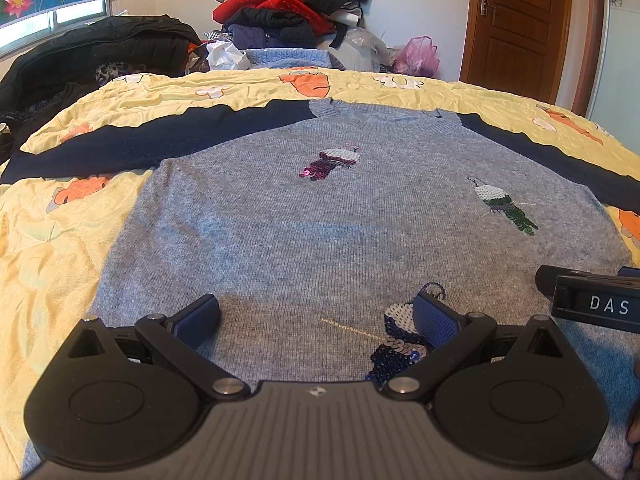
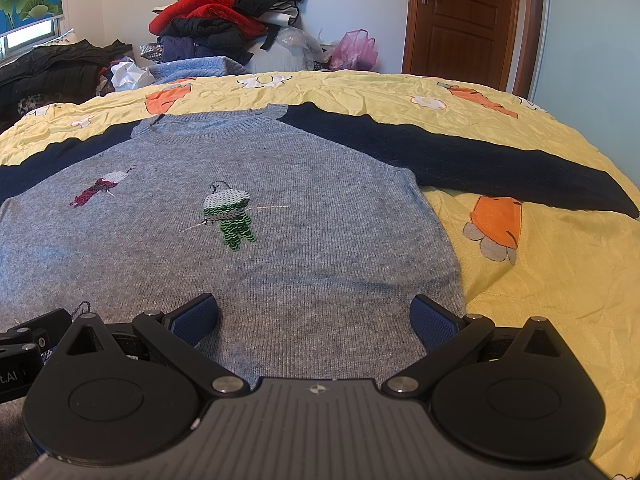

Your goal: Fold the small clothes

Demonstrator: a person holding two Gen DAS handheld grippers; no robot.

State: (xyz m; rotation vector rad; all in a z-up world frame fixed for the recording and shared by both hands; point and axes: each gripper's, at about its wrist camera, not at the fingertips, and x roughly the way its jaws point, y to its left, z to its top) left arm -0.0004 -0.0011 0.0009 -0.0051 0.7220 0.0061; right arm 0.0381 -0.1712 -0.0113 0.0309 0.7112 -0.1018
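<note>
Grey sweater (image 1: 320, 216) is laid flat, front up, on the yellow bedspread (image 1: 60, 240) — navy sleeves spread toward 9 and 3 o'clock, collar at 12, hem nearest. Left gripper (image 1: 316, 320) is held wide, empty, over the hem; right gripper (image 2: 316, 320) likewise wide — nearer the right side edge, at its 2 o'clock.
</note>
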